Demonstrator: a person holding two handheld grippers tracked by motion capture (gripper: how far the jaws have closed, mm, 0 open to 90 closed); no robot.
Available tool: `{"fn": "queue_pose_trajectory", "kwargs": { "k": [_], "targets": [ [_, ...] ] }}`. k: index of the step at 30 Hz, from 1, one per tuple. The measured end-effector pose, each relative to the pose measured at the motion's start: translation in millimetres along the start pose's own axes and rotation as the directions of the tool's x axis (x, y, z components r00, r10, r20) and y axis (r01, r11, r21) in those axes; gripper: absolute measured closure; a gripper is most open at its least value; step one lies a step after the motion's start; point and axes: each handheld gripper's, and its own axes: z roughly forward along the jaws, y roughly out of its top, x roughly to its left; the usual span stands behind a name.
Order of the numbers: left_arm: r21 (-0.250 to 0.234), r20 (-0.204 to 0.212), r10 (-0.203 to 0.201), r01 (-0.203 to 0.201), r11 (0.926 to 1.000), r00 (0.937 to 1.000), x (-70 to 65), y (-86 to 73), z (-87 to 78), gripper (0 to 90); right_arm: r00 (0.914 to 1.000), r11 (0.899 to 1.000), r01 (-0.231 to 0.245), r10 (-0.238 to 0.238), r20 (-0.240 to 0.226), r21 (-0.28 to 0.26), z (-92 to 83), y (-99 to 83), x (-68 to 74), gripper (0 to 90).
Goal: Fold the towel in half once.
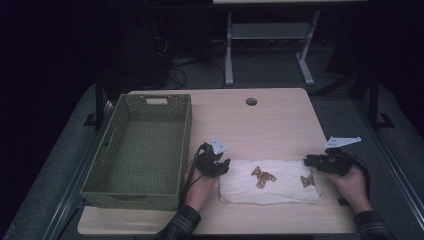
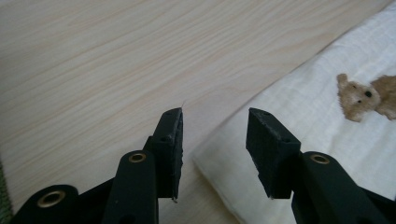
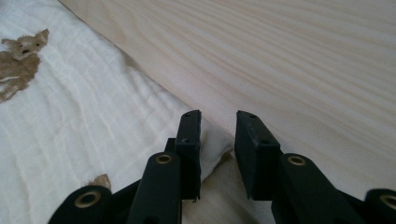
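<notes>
Folded cloth (image 1: pixel 270 181) lies flat on the surface (image 1: pixel 250 125) beside an empty basket (image 1: pixel 142 150); left gripper (image 1: pixel 223 165) and right gripper (image 1: pixel 309 161), both spread, flank its ends, nothing gripped yet, lifting remains.

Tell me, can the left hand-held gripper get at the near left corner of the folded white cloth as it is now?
Probably yes. The left hand-held gripper stands open right at that corner of the folded white cloth, nothing lies between them, and the bare table around it leaves the way free.
</notes>
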Motion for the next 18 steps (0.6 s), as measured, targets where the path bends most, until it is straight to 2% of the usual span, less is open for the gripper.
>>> {"fn": "queue_pose_trajectory", "kwargs": {
  "k": [2, 6, 14, 16, 18],
  "targets": [
    [0.002, -0.004, -0.001, 0.001, 1.0000, 1.0000, 0.6, 0.0, 1.1, 55.4, 1.0000, 1.000, 0.001, -0.001, 0.000, 0.006, 1.7, -0.6, 0.6, 72.9],
    [0.016, -0.023, 0.002, -0.001, 0.9999, 0.9997, 2.4, -2.3, 5.6, 55.4, 0.9999, 1.000, 0.011, -0.011, -0.004, 0.007, 1.5, -1.8, 2.2, 84.1],
    [0.051, -0.026, -0.012, 0.014, 0.9986, 0.9996, 7.7, -7.5, 19.2, 56.5, 0.9998, 1.000, 0.018, -0.018, 0.000, 0.007, 1.9, -1.2, 3.0, 85.1],
    [0.069, -0.015, -0.011, 0.012, 0.9975, 0.9998, 8.0, -9.2, 22.2, 60.1, 0.9995, 1.000, 0.029, -0.030, 0.010, 0.011, 2.2, -0.7, 3.4, 85.2],
    [0.067, 0.006, -0.013, 0.013, 0.9977, 0.9999, 7.6, -10.0, 23.1, 66.3, 0.9992, 0.999, 0.036, -0.036, 0.018, 0.015, 2.0, -0.1, 3.5, 85.5]
  ]
}}
